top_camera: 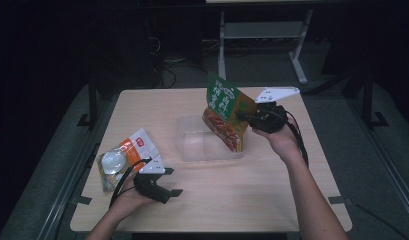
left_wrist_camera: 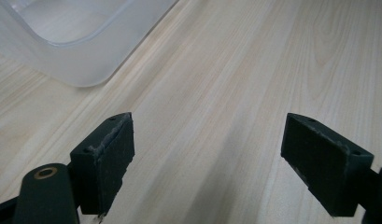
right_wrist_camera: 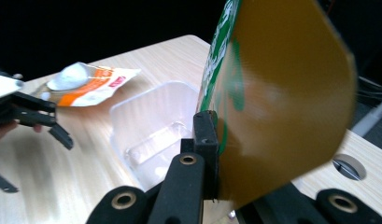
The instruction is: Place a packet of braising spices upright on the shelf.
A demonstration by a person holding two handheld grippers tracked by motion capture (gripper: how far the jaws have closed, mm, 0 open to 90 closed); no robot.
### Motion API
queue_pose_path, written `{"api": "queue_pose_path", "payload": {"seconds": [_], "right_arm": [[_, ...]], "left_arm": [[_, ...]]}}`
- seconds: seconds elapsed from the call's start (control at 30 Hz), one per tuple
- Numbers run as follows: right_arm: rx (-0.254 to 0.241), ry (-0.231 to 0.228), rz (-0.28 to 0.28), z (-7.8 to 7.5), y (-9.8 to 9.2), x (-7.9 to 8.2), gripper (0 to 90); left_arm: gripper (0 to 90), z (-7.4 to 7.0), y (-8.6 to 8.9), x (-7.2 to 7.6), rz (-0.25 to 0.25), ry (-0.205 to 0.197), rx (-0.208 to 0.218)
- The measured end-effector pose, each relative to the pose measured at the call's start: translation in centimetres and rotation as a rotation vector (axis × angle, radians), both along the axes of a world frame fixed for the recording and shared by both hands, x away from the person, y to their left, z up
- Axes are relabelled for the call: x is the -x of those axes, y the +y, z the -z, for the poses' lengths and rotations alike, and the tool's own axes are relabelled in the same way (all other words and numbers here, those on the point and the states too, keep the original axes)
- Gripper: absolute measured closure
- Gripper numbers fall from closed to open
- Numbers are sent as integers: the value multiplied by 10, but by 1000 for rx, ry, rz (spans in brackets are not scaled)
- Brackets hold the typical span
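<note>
My right gripper (top_camera: pixel 248 119) is shut on a green and red snack packet (top_camera: pixel 225 111), holding it tilted in the air over the right end of a clear plastic tub (top_camera: pixel 194 145). In the right gripper view the packet's brown back (right_wrist_camera: pixel 282 93) stands between the jaws, with the tub (right_wrist_camera: pixel 146 126) below and to the left. My left gripper (top_camera: pixel 173 181) rests low near the table's front left, open, with bare wood between its pads (left_wrist_camera: pixel 107 158). A white and orange packet (top_camera: pixel 127 155) lies just beyond the left hand.
The light wooden table (top_camera: pixel 252 195) has bare room in front of the tub and along its right side. A corner of the tub (left_wrist_camera: pixel 81 42) lies ahead of the left gripper. Dark floor and a table frame (top_camera: pixel 262 35) lie beyond the far edge.
</note>
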State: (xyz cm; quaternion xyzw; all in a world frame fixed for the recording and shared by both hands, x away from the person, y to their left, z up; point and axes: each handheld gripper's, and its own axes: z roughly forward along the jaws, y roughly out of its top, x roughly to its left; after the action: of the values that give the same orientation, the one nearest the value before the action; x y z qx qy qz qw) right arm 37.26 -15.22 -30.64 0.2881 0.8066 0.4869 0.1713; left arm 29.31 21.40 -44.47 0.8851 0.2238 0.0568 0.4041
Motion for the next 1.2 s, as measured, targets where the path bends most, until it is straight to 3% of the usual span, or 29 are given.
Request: {"api": "queue_pose_path", "payload": {"seconds": [0.27, 0.73, 1.2], "right_arm": [[12, 16, 26, 6, 1, -6, 900], [10, 56, 23, 27, 5, -16, 900], [23, 88, 14, 35, 11, -24, 898]], "left_arm": [[166, 1, -1, 0, 3, 5, -7], [162, 2, -2, 0, 10, 11, -19], [160, 5, -6, 1, 24, 18, -34]]}}
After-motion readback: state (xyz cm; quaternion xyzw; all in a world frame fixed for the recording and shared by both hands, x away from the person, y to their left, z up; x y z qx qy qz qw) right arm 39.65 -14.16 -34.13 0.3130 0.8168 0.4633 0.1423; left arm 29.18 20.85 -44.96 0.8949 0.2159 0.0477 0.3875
